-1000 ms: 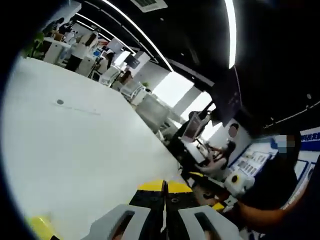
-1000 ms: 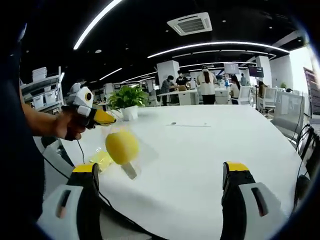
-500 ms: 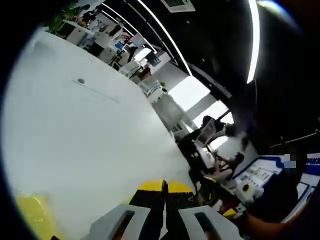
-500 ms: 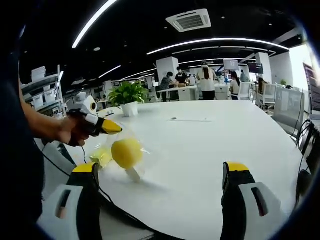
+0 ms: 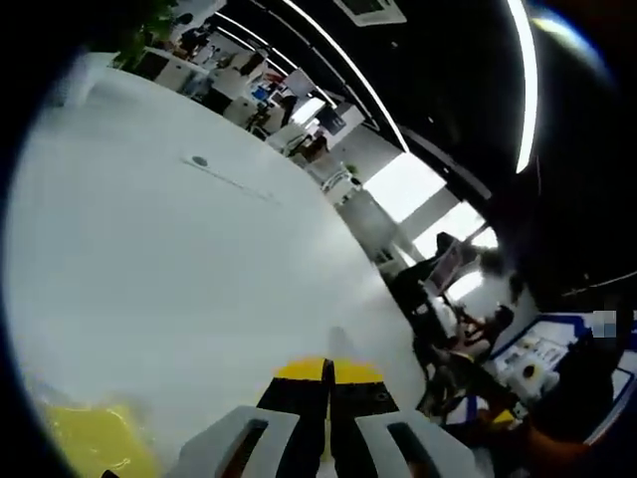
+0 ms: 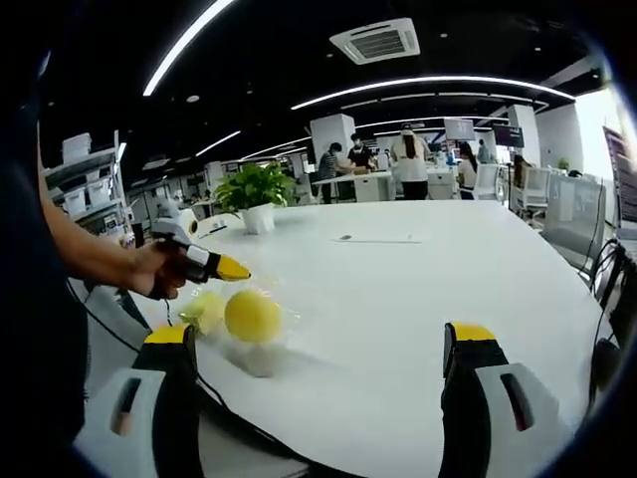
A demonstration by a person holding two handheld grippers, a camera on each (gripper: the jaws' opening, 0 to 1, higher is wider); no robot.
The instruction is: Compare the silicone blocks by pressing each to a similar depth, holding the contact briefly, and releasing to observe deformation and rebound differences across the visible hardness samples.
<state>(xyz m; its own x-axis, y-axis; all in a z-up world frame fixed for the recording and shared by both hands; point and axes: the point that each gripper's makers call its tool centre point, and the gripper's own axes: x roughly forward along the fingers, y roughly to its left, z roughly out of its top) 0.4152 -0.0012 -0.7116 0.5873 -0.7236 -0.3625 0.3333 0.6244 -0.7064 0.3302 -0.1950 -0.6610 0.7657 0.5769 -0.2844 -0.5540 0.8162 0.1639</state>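
Two yellow silicone pieces, a round yellow ball-shaped sample [image 6: 252, 316] and a flatter pale-yellow block [image 6: 202, 312], lie on the white surface [image 6: 418, 299], the clenched left tool [image 6: 231, 269] just above. Pressing seems about to begin: it should descend onto one; the right tool [image 6: 318, 383] is released, empty.

Table [image 6: 398, 299]: plain white, one small dark dot on it in the left gripper view. Round silicone block [image 6: 252, 315]: yellow; paler yellow-green block [image 6: 205, 311] touching its left side. Left gripper [image 6: 231, 269]: yellow tips, black behind. Right gripper [image 6: 318, 368]: yellow-capped black jaws on grey bodies. Potted plant [image 6: 257, 186]: green leaves, white pot. Ceiling black, white light strips
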